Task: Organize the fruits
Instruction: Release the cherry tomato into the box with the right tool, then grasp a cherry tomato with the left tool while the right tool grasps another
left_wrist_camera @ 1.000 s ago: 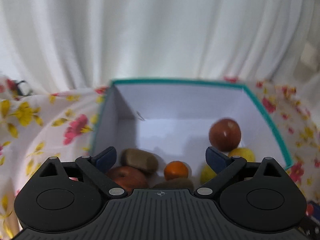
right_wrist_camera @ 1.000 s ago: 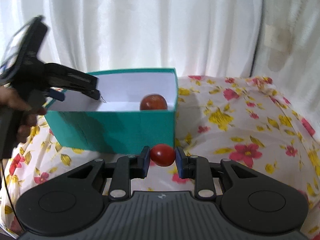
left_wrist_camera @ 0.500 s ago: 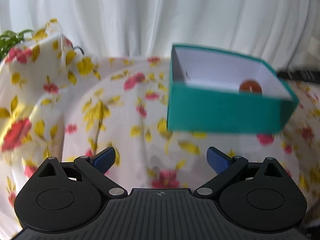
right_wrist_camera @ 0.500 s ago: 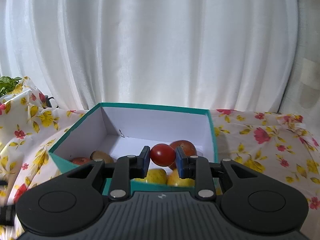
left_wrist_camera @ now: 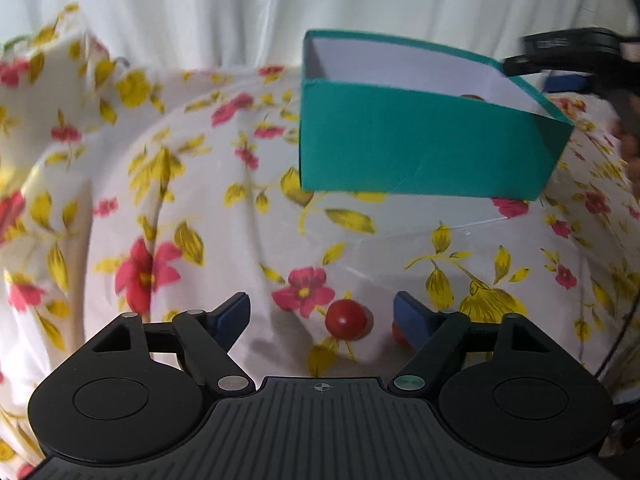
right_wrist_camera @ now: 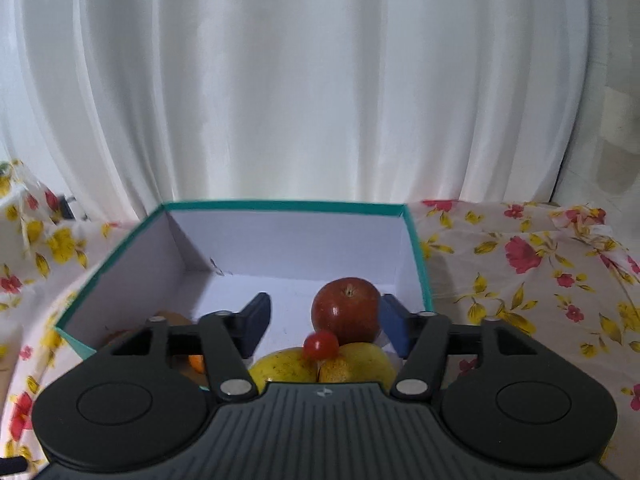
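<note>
Red tomato [left_wrist_camera: 346, 319] lies between spread left hand-held gripper [left_wrist_camera: 322, 312]; right hand-held gripper [right_wrist_camera: 323, 320], released, shows boxed apple [right_wrist_camera: 346, 310].

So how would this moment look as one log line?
right gripper: open, cherry tomato in box | left gripper: open above tomato on cloth

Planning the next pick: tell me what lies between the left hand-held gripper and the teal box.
Left wrist view: between the open left hand-held gripper and the teal box lies one small red tomato near the fingertips, then only bare floral cloth.
</note>
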Demonstrator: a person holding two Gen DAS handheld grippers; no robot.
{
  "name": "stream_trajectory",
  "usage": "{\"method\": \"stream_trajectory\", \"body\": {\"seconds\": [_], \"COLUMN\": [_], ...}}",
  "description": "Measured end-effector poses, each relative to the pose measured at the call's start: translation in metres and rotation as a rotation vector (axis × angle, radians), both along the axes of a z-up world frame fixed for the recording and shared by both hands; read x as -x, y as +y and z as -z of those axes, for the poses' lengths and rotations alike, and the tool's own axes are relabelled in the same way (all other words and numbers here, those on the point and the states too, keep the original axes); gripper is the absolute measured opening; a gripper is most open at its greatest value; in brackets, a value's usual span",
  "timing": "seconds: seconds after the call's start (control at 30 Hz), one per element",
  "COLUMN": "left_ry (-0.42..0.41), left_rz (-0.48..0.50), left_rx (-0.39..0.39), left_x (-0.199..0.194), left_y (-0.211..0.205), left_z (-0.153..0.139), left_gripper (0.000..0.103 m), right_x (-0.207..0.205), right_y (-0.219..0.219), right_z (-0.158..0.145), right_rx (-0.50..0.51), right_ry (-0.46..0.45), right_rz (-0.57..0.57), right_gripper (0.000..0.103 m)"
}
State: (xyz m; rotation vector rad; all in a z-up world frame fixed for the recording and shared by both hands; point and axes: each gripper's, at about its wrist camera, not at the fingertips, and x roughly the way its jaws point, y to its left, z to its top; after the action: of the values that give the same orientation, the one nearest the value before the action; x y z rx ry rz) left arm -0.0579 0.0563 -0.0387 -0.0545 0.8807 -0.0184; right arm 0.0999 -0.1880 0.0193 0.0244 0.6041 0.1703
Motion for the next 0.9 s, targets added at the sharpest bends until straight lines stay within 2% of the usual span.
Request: {"method": "stream_trajectory", "body": {"seconds": [0.07,0.2,0.27,0.37,0.47,0.53,0.6,0.67,0.73,0.83,0.9], "left_ry": [0.004,0.016,0.035,0.03,0.044,0.058,0.064,0.093,0.096,0.093,0.094], "left_rz": [0.008,0.039,0.051,0.042,0.028,0.019,0.016,0.019,0.009,0.019,0.013], "left_rx": [-0.008,-0.024,-0.013,-0.007,0.022,0.039,0.026,0.042,0.055,0.042,0.063], "left_x": [-0.002,-0.007,-0.01,-0.012,-0.015,-0.015,-0.016,-0.018,-0.018,-0.017,-0.017], "left_y": [-0.002,-0.01,-0.013,-0.013,-0.009,-0.006,-0.006,-0.005,-0.003,-0.005,-0.002], "left_z": [0.003,0.011,0.016,0.017,0.017,0.018,0.019,0.023,0.025,0.025,0.022], "left_gripper": [0.077,0.07,0.065,0.063,0.061,0.057,0.054,0.045,0.044,0.03,0.03], "right_x": [0.015,0.056,0.079,0.102,0.112,0.115,0.115,0.117,0.12,0.124,0.126], "right_y": [-0.005,-0.009,-0.007,-0.001,0.002,0.004,0.006,0.006,0.009,0.014,0.02], "right_z": [-0.004,-0.005,0.0,0.012,0.022,0.026,0.028,0.029,0.031,0.033,0.034], "right_rx": [-0.014,-0.05,-0.045,-0.018,-0.008,-0.015,-0.02,-0.023,-0.016,-0.007,0.002], "right_ry": [-0.018,-0.044,-0.04,0.0,0.047,0.061,0.072,0.076,0.083,0.094,0.105], "right_rz": [0.019,0.01,-0.029,-0.088,-0.111,-0.109,-0.114,-0.118,-0.125,-0.148,-0.169], "right_gripper": [0.067,0.079,0.08,0.082,0.082,0.082,0.082,0.082,0.083,0.083,0.083]}}
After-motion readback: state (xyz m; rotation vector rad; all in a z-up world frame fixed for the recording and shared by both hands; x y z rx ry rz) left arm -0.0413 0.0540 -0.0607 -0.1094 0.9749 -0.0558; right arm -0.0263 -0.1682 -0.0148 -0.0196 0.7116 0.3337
